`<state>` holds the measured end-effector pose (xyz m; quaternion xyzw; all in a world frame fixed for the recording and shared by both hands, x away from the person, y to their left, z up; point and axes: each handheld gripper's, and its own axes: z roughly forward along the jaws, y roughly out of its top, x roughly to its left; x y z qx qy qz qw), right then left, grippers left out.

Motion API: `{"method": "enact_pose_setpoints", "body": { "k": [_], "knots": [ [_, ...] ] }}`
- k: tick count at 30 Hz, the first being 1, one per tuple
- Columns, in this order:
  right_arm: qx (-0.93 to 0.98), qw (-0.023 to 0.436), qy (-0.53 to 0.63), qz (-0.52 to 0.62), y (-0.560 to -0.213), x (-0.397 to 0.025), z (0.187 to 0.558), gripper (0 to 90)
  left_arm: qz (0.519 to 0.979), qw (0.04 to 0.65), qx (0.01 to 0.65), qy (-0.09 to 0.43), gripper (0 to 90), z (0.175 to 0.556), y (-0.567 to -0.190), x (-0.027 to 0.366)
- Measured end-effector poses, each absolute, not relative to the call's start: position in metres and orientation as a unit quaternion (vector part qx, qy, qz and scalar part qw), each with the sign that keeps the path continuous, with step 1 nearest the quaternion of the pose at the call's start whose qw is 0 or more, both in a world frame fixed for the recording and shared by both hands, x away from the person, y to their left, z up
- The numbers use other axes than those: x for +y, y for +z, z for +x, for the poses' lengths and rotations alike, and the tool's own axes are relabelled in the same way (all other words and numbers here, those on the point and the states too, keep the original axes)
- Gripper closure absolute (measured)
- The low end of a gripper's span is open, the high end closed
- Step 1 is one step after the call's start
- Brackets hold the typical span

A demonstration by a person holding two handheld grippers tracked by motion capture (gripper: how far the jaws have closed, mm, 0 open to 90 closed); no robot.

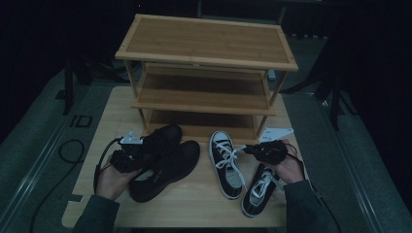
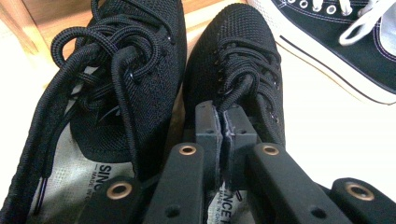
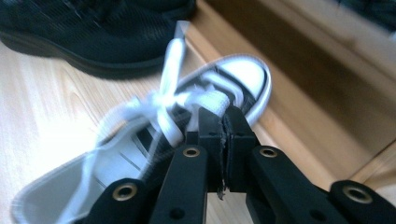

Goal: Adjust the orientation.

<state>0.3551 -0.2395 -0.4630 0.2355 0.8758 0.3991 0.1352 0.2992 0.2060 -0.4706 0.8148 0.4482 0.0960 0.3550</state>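
High view: at the left, the left gripper (image 1: 132, 154) is seen at the collars of the black mesh shoes (image 1: 165, 160), whose long axes run forward toward the shelf rack (image 1: 206, 58). In the left gripper view its jaws are pressed together just behind the tongue of the right-hand mesh shoe (image 2: 243, 70); whether anything is pinched cannot be told for certain. Further right, the white-laced sneaker (image 1: 226, 162) lies just left of the right gripper (image 1: 265, 150), toe toward the rack. In the right gripper view, closed jaws meet at the sneaker's tongue (image 3: 212, 105), seemingly clamped on it. A second sneaker (image 1: 257, 191) lies beneath the right hand (image 1: 289, 167).
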Motion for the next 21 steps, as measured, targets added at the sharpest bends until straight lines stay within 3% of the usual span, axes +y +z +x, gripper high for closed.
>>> {"method": "enact_pose_setpoints", "body": {
  "k": [7, 12, 17, 21],
  "knots": [
    [0.873, 0.127, 0.387, 0.27, -0.478, -0.253, 0.366, 74.9, 0.812, 0.365, 0.446, 0.094, 80.4, 0.297, -0.469, 0.209],
    [0.865, 0.139, 0.39, 0.282, -0.476, -0.267, 0.365, 64.0, 0.808, 0.383, 0.436, 0.1, 72.9, 0.291, -0.462, 0.213],
    [0.843, 0.165, 0.399, 0.321, -0.476, -0.284, 0.363, 58.8, 0.801, 0.396, 0.43, 0.128, 61.9, 0.285, -0.451, 0.22],
    [0.821, 0.183, 0.407, 0.357, -0.481, -0.301, 0.36, 56.6, 0.793, 0.385, 0.445, 0.159, 60.3, 0.287, -0.446, 0.229]
  ]
}}
